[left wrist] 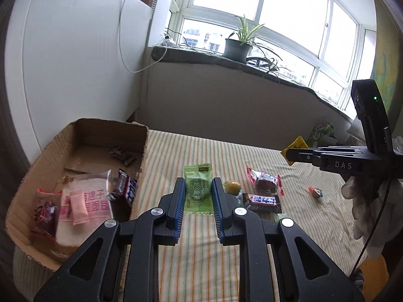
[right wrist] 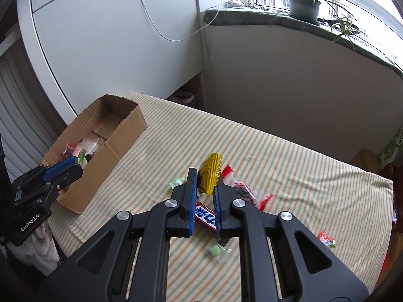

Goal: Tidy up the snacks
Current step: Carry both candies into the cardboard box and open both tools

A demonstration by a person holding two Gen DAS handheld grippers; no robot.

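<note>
Left gripper (left wrist: pixel 197 196) is pinching a green packet (left wrist: pixel 197 188); right gripper (right wrist: pixel 205 188) is clamping a yellow packet (right wrist: pixel 210 173), seemingly clear of the striped cloth (right wrist: pixel 289 176). Carrying both over the cardboard box (left wrist: pixel 83 130) rim before releasing is advisable.

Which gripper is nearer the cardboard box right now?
Left. In the right wrist view the left gripper, shut on a green packet, sits at the cardboard box's near wall. The right gripper, shut on a yellow packet, is mid-bed, clearly further off.
</note>
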